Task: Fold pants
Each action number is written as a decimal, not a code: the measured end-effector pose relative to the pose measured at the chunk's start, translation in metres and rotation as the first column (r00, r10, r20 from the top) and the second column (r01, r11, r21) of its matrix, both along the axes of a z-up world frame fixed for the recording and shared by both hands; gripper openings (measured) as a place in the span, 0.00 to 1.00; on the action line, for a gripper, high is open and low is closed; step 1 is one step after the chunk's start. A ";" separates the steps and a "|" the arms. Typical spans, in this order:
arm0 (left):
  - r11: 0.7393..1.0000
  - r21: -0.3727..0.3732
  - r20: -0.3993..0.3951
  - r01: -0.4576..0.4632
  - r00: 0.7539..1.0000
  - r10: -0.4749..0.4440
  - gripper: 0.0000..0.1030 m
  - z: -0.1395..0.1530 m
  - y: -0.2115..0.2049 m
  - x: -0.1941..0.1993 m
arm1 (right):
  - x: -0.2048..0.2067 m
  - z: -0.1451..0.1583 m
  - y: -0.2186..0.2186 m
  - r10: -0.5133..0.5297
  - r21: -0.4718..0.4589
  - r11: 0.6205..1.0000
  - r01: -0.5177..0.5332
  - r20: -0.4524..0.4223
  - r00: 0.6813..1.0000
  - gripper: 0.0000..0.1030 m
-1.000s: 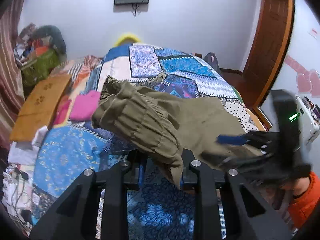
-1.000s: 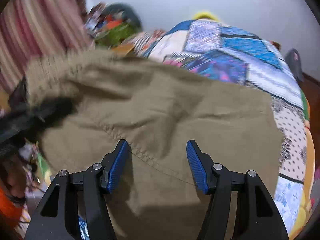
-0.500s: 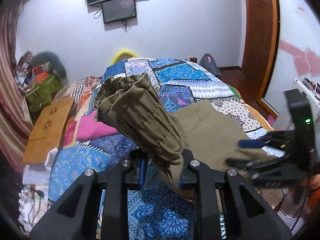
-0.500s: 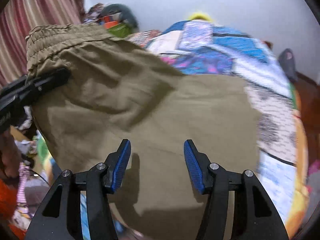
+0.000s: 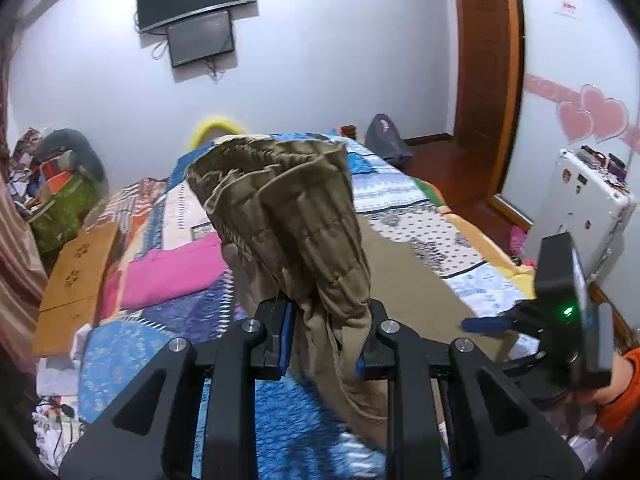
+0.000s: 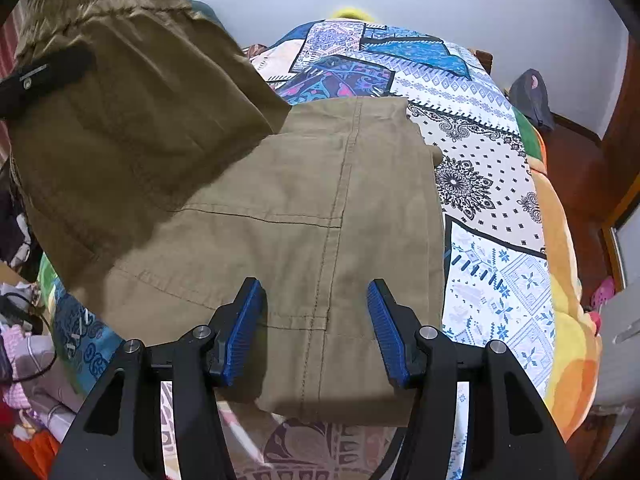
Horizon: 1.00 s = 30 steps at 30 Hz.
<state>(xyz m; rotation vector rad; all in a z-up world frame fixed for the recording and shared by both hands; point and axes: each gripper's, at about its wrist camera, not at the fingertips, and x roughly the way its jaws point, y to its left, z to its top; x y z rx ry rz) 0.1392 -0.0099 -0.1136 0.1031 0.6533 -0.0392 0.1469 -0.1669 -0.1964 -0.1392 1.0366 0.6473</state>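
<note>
Pants (image 6: 304,208), one olive pair, lie partly on the patchwork bedspread (image 6: 492,216) and partly in the air. In the right wrist view the flat part spreads from the tongs at 6 o'clock up toward 12 o'clock, its stitched seam running along that line, so the long axis points straight away from the right gripper (image 6: 316,328). The gathered waistband end (image 5: 280,196) is lifted. In the left wrist view it rises from the jaws toward 12 o'clock, and in the right wrist view it hangs as a raised flap at 10 o'clock.

The left gripper (image 5: 324,336) is clamped on a bunched fold of the cloth just below the waistband; fabric fills the gap between its blue pads. The right gripper stands about half open over the flat cloth, its pads apart with nothing pinched; whether its tips rest on the fabric I cannot tell. In the left wrist view it shows at 3 o'clock, by the near edge of the cloth.

The coming move, as I judge it, turns on carrying the lifted end over the flat part toward 12 o'clock. The left hand alone holds that end, so it is the one placed to do it, while the right can pin the fold line.

Count: one pair of pants, two grippers, one bedspread, one pink cloth (image 5: 172,272) at 9 o'clock of the left tongs.
</note>
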 end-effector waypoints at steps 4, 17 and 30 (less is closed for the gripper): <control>0.998 -0.017 -0.024 0.053 0.998 -0.054 0.22 -0.005 -0.019 0.007 | 0.005 0.003 -0.007 -0.008 0.001 1.000 0.008 -0.008 1.000 0.50; 0.981 -0.093 -0.195 0.171 0.963 -0.186 0.22 -0.049 -0.078 0.042 | 0.001 -0.003 -0.064 -0.159 0.029 0.987 0.160 -0.043 0.986 0.50; 0.961 -0.184 -0.301 0.207 0.919 -0.255 0.82 -0.067 -0.100 0.028 | -0.010 0.017 -0.104 -0.257 0.067 0.965 0.255 0.009 0.966 0.50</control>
